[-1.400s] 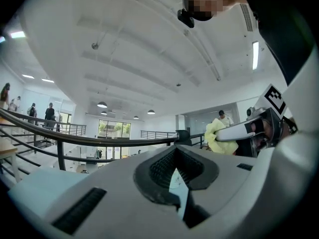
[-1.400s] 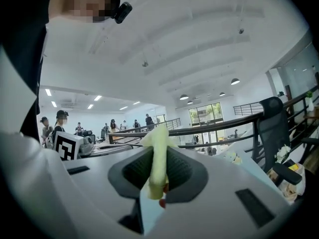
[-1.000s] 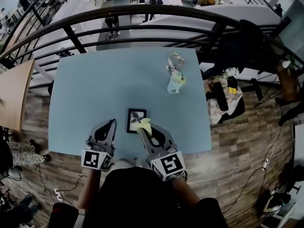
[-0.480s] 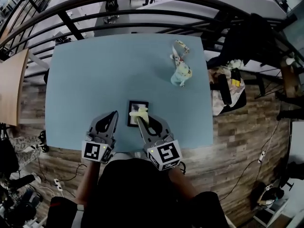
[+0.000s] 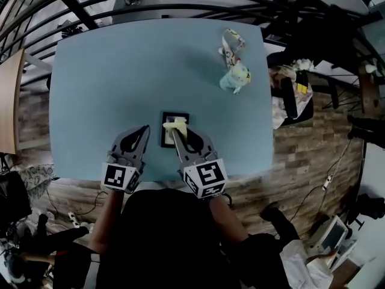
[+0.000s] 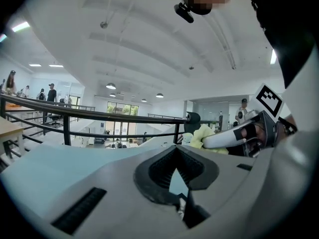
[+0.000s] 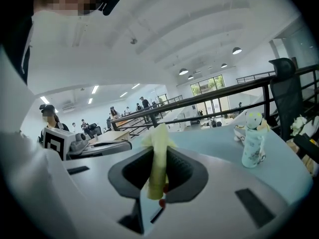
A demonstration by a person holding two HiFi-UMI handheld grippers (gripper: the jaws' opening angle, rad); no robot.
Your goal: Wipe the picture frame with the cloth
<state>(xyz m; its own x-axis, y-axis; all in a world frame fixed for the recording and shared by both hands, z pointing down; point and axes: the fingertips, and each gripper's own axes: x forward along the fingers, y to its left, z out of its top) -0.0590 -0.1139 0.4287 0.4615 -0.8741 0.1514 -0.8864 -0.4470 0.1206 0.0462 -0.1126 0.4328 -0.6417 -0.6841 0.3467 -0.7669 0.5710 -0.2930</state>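
Blue table (image 5: 120,71) bears a small black picture frame (image 5: 166,131) under yellow cloth (image 5: 176,125).

One picture frame (image 5: 167,118), one cloth (image 5: 177,124), one patterned bottle (image 5: 234,80), one table (image 5: 108,71), two tools (image 5: 145,129) (image 5: 175,133)

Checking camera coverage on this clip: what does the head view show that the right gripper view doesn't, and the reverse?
Head view only: the picture frame lying flat on the table, with the right gripper holding the cloth over its upper part. Right gripper view only: the jaws closed on the cloth, which stands up between them, and the ceiling lights. Both: the cloth, the patterned bottle and the left gripper.
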